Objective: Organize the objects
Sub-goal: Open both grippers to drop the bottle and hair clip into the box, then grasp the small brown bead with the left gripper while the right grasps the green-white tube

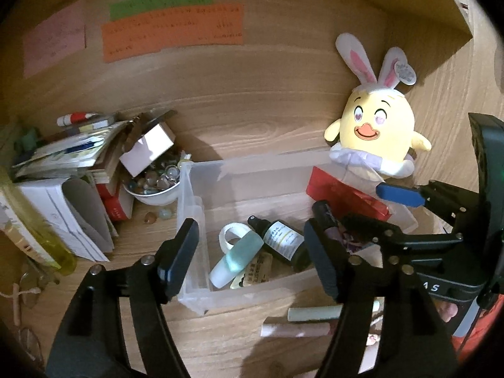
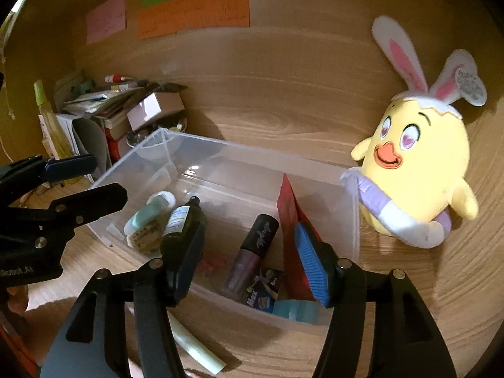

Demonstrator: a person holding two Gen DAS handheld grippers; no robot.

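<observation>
A clear plastic bin (image 1: 252, 161) (image 2: 239, 145) sits on the wooden desk. It holds a dark dropper bottle (image 1: 283, 242) (image 2: 179, 223), a teal and white tube (image 1: 236, 256) (image 2: 141, 217), a purple lip gloss (image 2: 255, 245), a red packet (image 1: 343, 195) (image 2: 288, 217) and a blue tape roll (image 2: 296, 312). My left gripper (image 1: 250, 258) (image 2: 107, 178) hangs open above the bin's left end, with nothing between its fingers. Over the bin's right part, my right gripper (image 2: 250, 264) (image 1: 371, 211) is open too, above the lip gloss, gripping nothing.
A yellow plush chick (image 1: 378, 126) (image 2: 415, 173) with rabbit ears stands right of the bin. Left of it are a bowl of glass beads (image 1: 154, 186), stacked books and papers (image 1: 63, 163) and a yellow spray bottle (image 1: 41, 236). Pale sticks (image 1: 315, 315) lie in front.
</observation>
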